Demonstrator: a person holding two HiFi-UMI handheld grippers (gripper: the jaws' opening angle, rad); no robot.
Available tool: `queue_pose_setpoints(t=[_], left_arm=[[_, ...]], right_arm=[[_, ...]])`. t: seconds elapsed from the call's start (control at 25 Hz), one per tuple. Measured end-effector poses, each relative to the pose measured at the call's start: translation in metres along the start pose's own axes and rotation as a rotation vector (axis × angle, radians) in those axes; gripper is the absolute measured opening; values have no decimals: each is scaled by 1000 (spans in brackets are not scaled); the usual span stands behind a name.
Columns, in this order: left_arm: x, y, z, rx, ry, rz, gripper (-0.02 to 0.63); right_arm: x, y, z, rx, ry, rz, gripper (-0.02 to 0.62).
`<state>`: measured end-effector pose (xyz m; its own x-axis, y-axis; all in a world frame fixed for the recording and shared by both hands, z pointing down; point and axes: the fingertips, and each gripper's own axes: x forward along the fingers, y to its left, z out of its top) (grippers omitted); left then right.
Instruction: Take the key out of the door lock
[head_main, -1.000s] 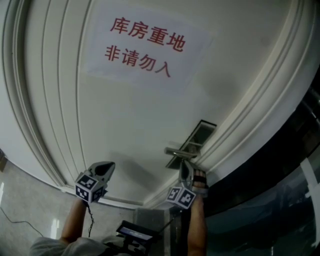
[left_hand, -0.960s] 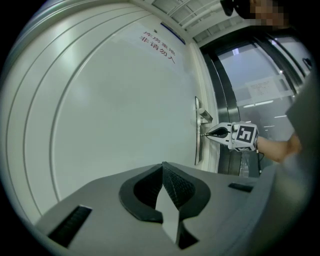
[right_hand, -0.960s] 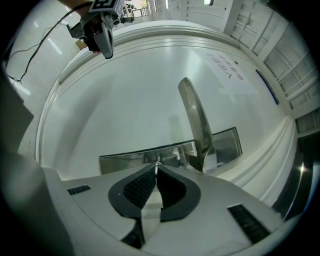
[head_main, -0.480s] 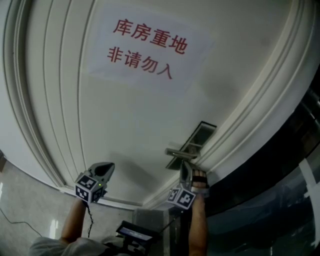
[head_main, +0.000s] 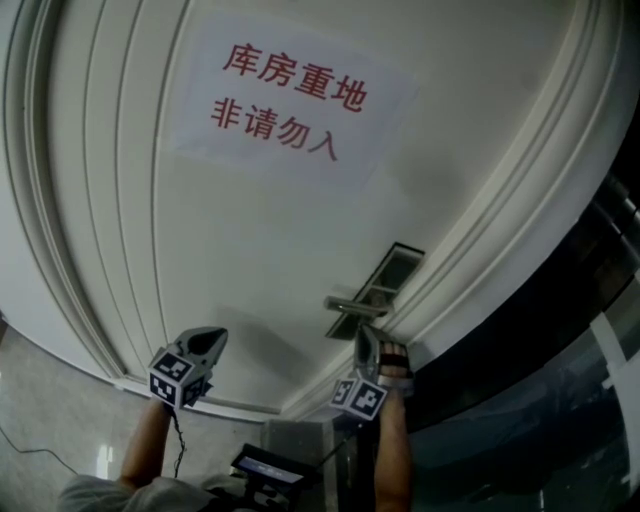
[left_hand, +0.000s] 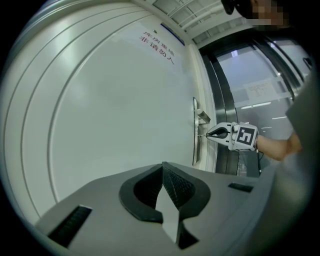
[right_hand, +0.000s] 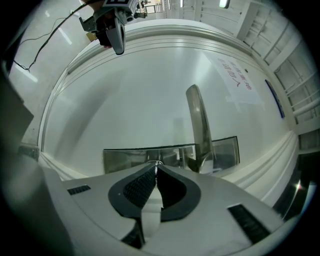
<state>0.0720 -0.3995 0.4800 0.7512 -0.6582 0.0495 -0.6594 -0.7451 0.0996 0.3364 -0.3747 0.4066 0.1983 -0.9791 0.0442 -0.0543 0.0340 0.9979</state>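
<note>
**Observer:** What are your claws doing?

**Me:** My right claw (right_hand: 156, 169) is pressed together on the key (right_hand: 158, 163). Only a small bright bit of metal shows at the very tip of the pads. My left claw (left_hand: 163, 172) is pressed together too, with nothing in it. It hangs in front of the door, well apart from the lock.

**Observer:** And where exactly is the key?

**Me:** At the lock plate (right_hand: 125, 156), just below the door handle (right_hand: 199, 125). In the left gripper view, my right claw's tip stands close up against the plate with only a thin sliver of key between them. So I judge the key is seated in the lock, not out of it.

**Observer:** So how far along are you?

**Me:** The reach and the grip look done. The pull is not. What is left is to draw the key straight back from the plate until it comes free, and I can't tell from here whether it needs turning first. The left claw has no part in this yet.

**Observer:** Anything beyond the lock?

**Me:** The white panelled door (head_main: 250, 230) fills most of the head view. A paper sign (head_main: 290, 90) with red characters is stuck high on it, and there is dark glass past the door's edge.
</note>
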Motion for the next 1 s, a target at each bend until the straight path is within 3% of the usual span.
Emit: queue_pose_setpoints(t=[1.0], left_arm=[[-11, -1, 0, 6, -5, 5, 6]], right_arm=[[-4, -1, 0, 6, 4, -10, 21]])
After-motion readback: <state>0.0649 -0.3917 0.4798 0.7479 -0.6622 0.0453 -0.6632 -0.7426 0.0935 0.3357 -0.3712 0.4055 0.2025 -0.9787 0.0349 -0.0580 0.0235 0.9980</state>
